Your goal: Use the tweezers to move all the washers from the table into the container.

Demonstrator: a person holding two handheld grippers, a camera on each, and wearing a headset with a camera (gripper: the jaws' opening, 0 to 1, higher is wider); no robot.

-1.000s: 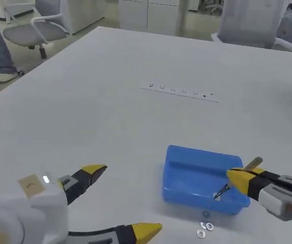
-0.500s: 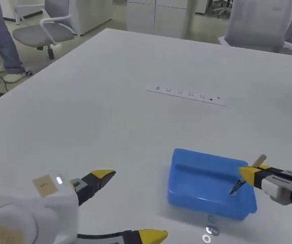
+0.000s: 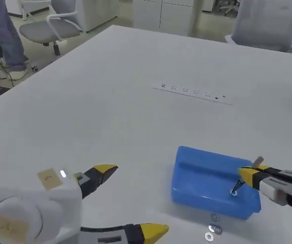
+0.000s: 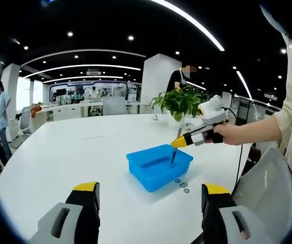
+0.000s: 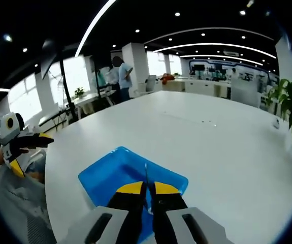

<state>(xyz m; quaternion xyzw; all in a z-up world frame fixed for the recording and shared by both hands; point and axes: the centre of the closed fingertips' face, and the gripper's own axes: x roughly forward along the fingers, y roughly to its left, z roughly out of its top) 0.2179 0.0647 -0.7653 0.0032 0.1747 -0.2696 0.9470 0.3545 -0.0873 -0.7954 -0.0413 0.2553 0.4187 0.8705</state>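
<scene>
A blue container (image 3: 206, 175) stands on the white table near its front edge. My right gripper (image 3: 248, 175) is shut on thin tweezers (image 3: 236, 188), whose tip points down inside the container's near right corner. Whether the tip holds a washer is too small to tell. A few small metal washers (image 3: 214, 231) lie on the table just in front of the container. My left gripper (image 3: 130, 201) hovers open at the lower left with nothing between its fingers. The left gripper view shows the container (image 4: 151, 170), tweezers (image 4: 173, 156) and washers (image 4: 182, 184). The right gripper view looks down the tweezers (image 5: 146, 178) into the container (image 5: 110, 175).
A row of power sockets (image 3: 192, 93) is set into the table (image 3: 110, 101) further back. Office chairs (image 3: 49, 25) and a person's legs (image 3: 3, 35) are beyond the far left edge. A potted plant (image 4: 179, 101) stands on the table's far side.
The head camera has shifted a little. The right gripper with the tweezers stays over the container's near right corner, and the left gripper stays open.
</scene>
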